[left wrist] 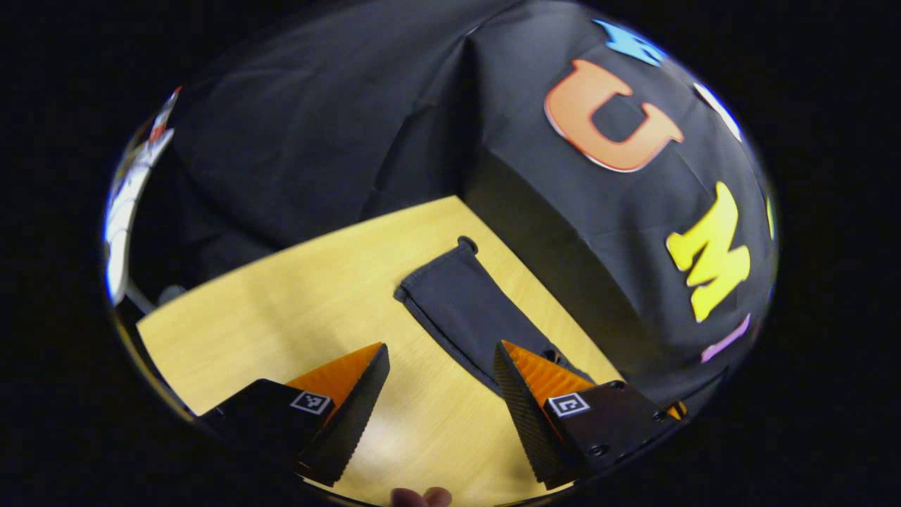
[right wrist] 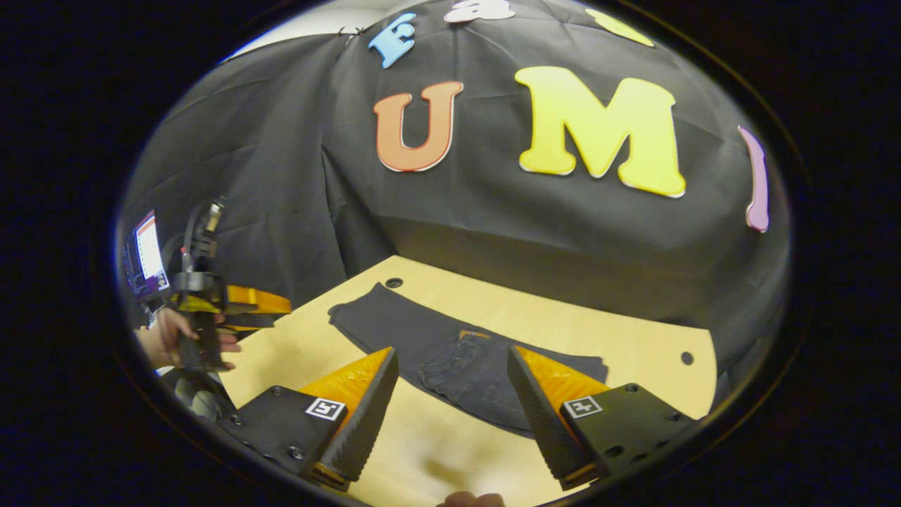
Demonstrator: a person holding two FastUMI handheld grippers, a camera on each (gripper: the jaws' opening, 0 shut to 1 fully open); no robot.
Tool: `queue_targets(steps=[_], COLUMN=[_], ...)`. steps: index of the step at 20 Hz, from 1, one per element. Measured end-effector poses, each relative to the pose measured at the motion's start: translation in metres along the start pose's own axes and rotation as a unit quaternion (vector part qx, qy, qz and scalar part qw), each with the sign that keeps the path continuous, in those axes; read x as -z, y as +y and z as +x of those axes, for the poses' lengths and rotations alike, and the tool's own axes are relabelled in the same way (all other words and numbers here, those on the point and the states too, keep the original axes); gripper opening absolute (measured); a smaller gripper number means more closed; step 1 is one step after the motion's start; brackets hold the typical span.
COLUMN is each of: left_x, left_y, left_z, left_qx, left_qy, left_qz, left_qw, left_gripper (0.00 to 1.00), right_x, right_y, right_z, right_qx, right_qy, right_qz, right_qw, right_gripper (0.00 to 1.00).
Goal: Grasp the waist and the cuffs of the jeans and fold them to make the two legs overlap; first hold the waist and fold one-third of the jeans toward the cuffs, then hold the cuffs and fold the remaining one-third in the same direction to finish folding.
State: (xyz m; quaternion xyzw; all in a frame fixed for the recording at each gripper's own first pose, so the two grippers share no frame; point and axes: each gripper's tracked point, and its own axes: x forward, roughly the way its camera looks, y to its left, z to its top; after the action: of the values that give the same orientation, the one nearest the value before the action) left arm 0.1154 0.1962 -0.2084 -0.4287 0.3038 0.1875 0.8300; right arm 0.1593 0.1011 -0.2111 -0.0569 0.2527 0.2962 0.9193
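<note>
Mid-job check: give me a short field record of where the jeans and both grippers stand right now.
jeans: dark, lying flat on the wooden table, already narrow as if the legs overlap; back pocket faces up
waist-to-cuff folds: not yet done
left gripper: open, above the table, holding nothing, one end of the jeans ahead of it
right gripper: open, holding nothing, over the pocket end of the jeans
hand: grips the left gripper's handle, seen from the right gripper view

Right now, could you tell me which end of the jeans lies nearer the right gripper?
The waist end, with its pocket and leather patch, lies between the right gripper jaws; the cuff end lies farther left.
</note>
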Motion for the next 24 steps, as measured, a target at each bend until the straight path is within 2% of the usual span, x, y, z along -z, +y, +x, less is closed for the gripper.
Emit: queue_targets(steps=[3, 6, 7, 8, 11, 12, 13, 18, 19, 20, 21, 23, 24], left_x=[-0.01, -0.02, -0.023, -0.025, -0.031, -0.034, -0.037, -0.042, -0.041, -0.041, -0.039, -0.033, -0.032], left_y=[0.01, 0.023, 0.022, 0.024, 0.031, 0.035, 0.038, 0.033, 0.03, 0.028, 0.025, 0.028, 0.028], left_z=[0.052, 0.089, 0.101, 0.109, 0.129, 0.132, 0.135, 0.146, 0.149, 0.155, 0.159, 0.164, 0.167], left_qx=[-0.006, -0.037, -0.04, -0.048, -0.073, -0.084, -0.093, -0.108, -0.108, -0.111, -0.112, -0.122, -0.123], left_qy=[0.039, 0.061, 0.067, 0.072, 0.079, 0.08, 0.082, 0.085, 0.089, 0.092, 0.098, 0.098, 0.096], left_qz=[-0.117, -0.162, -0.175, -0.179, -0.169, -0.165, -0.165, -0.156, -0.149, -0.139, -0.129, -0.124, -0.126], left_qw=[0.992, 0.984, 0.982, 0.98, 0.98, 0.979, 0.978, 0.978, 0.979, 0.98, 0.98, 0.98, 0.98], left_gripper=[0.96, 0.96, 1.0, 0.96, 0.96, 0.96, 0.96, 0.96, 1.0, 0.96, 1.0, 0.9, 0.65], right_x=[0.006, 0.027, 0.034, 0.039, 0.042, 0.042, 0.042, 0.046, 0.049, 0.054, 0.059, 0.07, 0.076], right_y=[-0.03, -0.06, -0.069, -0.079, -0.1, -0.106, -0.111, -0.13, -0.133, -0.136, -0.138, -0.14, -0.142], right_z=[-0.04, -0.063, -0.067, -0.07, -0.076, -0.077, -0.078, -0.075, -0.074, -0.073, -0.072, -0.07, -0.071], right_qx=[0.026, 0.056, 0.065, 0.074, 0.091, 0.096, 0.1, 0.111, 0.112, 0.114, 0.116, 0.118, 0.122], right_qy=[0.012, 0.036, 0.045, 0.054, 0.059, 0.059, 0.059, 0.062, 0.065, 0.069, 0.073, 0.082, 0.089], right_qz=[0.009, 0.022, 0.029, 0.038, 0.07, 0.079, 0.085, 0.098, 0.101, 0.104, 0.108, 0.122, 0.129], right_qw=[1.0, 0.998, 0.996, 0.995, 0.992, 0.991, 0.99, 0.987, 0.986, 0.986, 0.985, 0.982, 0.98], right_gripper=[0.96, 0.96, 0.96, 0.96, 0.96, 0.93, 0.96, 0.96, 0.96, 0.96, 0.96, 0.96, 0.96])
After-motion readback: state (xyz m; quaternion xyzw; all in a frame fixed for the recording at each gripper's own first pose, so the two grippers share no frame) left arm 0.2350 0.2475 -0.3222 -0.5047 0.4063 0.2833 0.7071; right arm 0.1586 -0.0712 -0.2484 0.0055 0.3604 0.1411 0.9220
